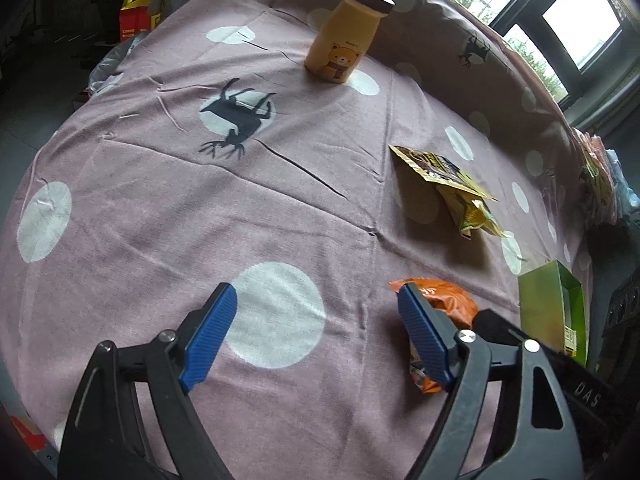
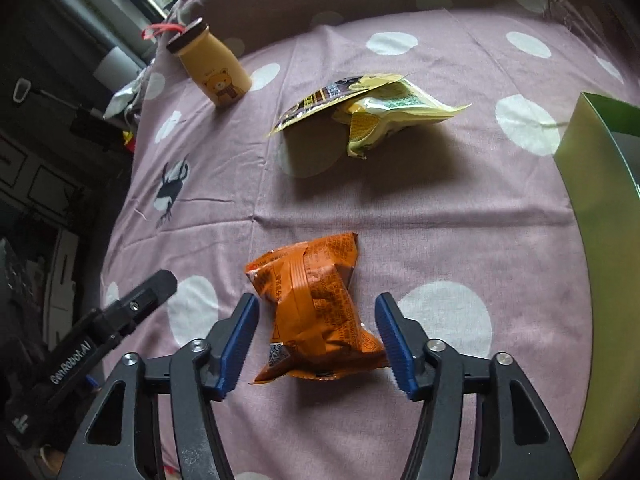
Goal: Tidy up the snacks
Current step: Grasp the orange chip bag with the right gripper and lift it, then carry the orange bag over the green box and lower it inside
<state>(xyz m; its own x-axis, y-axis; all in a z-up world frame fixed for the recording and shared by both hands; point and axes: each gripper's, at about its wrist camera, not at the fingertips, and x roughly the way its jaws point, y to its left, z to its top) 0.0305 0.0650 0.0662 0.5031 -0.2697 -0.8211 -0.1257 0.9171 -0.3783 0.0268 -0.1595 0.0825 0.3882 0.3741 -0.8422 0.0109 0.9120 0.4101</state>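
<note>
- Between the right gripper's (image 2: 316, 344) jaws, the orange pack (image 2: 310, 312) is lying flat on the cloth (image 2: 420, 216); the blue pads (image 2: 240, 340) are standing apart, with a gap showing on the left side, and the right pad is sitting at the pack's corner, contact unclear.
- Just left of it, the left gripper (image 1: 316, 332) is hanging with its jaws wide apart and nothing between them, only the cloth beneath.
- Ahead of the right gripper, the yellow packs (image 2: 372, 108) are lying in a loose overlapping heap; further ahead and to the left, the bottle (image 2: 212, 68) is standing upright; close on the right, the green box (image 2: 600, 208) is waiting, probably as the bin.
- Risk, as I am judging it: the pack is crinkled and puffy, so a pinch on its loose corner could be slipping out during a lift; a hard squeeze could be crushing what is inside.
- Risk: the cloth is wrinkling, so low pads could be catching fabric and dragging it, perhaps tipping the bottle.
- Risk: the two grippers are sitting near each other and could be colliding.
- Writing: "GenRobot.AI" is showing on the left gripper in the right view, "DAS" on a black body at the left view's edge; the bottle is carrying a bear picture; the pack print is too small to read.
</note>
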